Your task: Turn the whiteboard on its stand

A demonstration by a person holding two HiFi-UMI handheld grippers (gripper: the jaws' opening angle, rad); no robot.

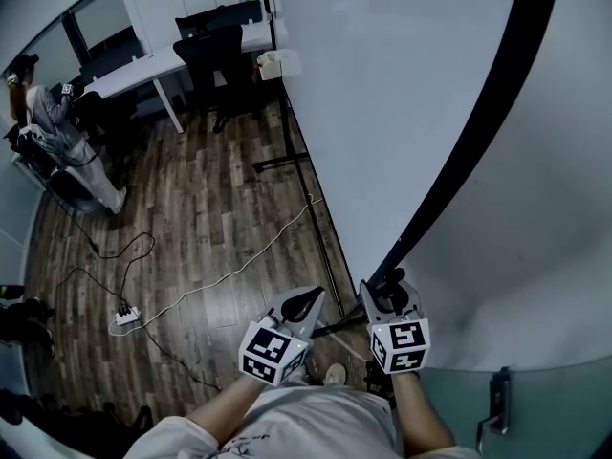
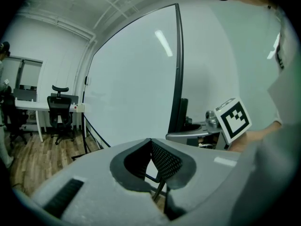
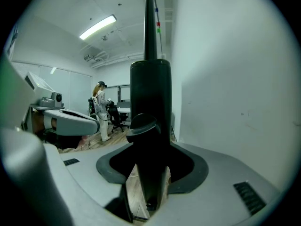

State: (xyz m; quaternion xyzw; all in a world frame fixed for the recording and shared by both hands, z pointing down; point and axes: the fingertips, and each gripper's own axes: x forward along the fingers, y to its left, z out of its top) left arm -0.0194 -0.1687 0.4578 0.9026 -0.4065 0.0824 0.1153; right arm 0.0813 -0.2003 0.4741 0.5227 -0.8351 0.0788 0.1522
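On my head view the large white whiteboard with its thin black frame (image 1: 402,94) stands upright on the wood-plank floor (image 1: 191,208), filling the right half of the picture, its black metal stand foot (image 1: 282,161) reaching out over the planks; my right tongs (image 1: 387,290) are at the board's near edge, closed on the black upright post of the frame (image 1: 449,161); in the right gripper view that post (image 3: 150,107) runs straight up between the jaws, which press on it from both sides, a dark rounded knob on the post sitting just above them; my left tongs (image 1: 308,304) hang just beside the right ones, apart from the board; in the left gripper view the jaws meet at their tips with nothing held between them, and the board's face (image 2: 131,79) rises ahead of them with the right tongs' marker cube (image 2: 233,119) off to the side; a thin white cable (image 1: 229,273) trails across the floor to a white power strip (image 1: 126,316); well away, a black office chair (image 1: 212,60) stands at a long white bench (image 1: 143,70), and a person in light clothes (image 1: 43,113) stands near its far end
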